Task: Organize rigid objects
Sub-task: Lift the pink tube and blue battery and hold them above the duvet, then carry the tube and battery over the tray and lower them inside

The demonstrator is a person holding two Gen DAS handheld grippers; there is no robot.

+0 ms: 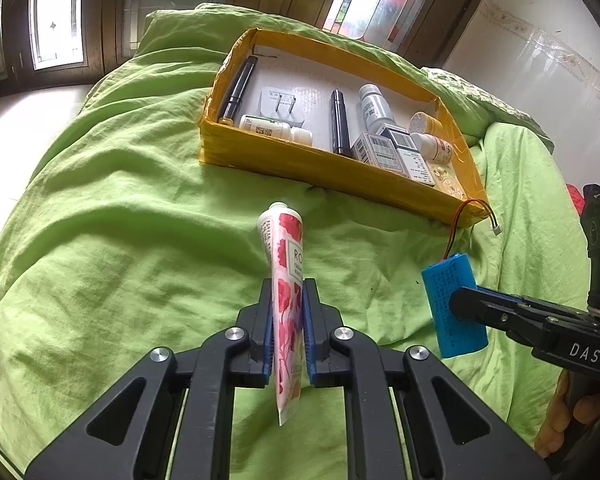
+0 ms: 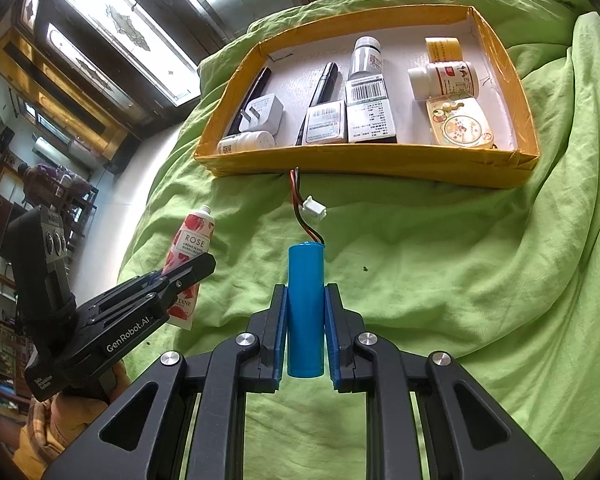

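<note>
Gleaming blue battery [image 2: 305, 312] — red-black lead, white plug [image 2: 315, 208]

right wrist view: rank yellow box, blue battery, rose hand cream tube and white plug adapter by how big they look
Largest to smallest as they appear:
1. yellow box
2. blue battery, though it sits nearest the camera, which inflates it
3. rose hand cream tube, partly hidden by the left gripper
4. white plug adapter

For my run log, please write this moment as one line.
left gripper: holds hand cream tube | right gripper: holds blue battery | yellow box: ahead
</note>
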